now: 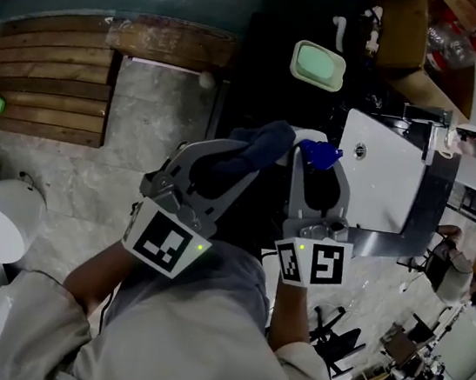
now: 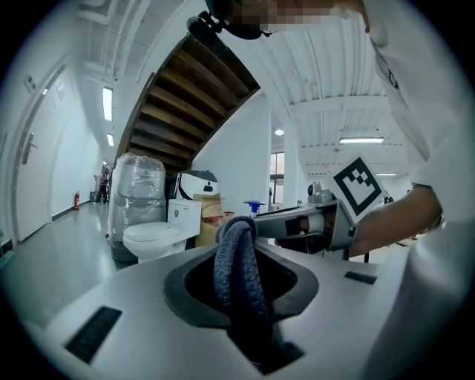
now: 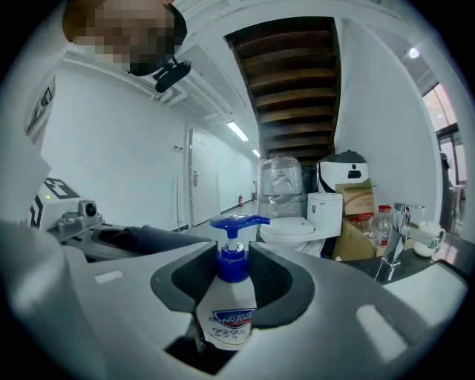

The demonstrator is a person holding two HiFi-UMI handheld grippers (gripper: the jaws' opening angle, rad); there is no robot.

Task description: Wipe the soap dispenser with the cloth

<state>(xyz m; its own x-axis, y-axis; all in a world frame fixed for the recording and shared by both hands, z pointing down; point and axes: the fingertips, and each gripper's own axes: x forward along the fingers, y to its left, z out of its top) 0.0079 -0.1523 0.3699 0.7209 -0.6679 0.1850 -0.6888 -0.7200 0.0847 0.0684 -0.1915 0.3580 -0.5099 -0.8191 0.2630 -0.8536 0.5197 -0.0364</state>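
Holding soap dispenser [image 3: 226, 315]: right gripper [image 1: 318, 168] clamped round body, prob light, slick.
cloth [image 2: 236, 274] at 9 o'clock: floppy, pinched in left gripper [image 1: 245, 152].

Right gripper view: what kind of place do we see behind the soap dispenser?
Probably a storage or showroom hall for bathroom fittings, not a home bathroom: a toilet stands on open floor beside a plastic-wrapped item, under a wooden staircase, with a tap nearby.
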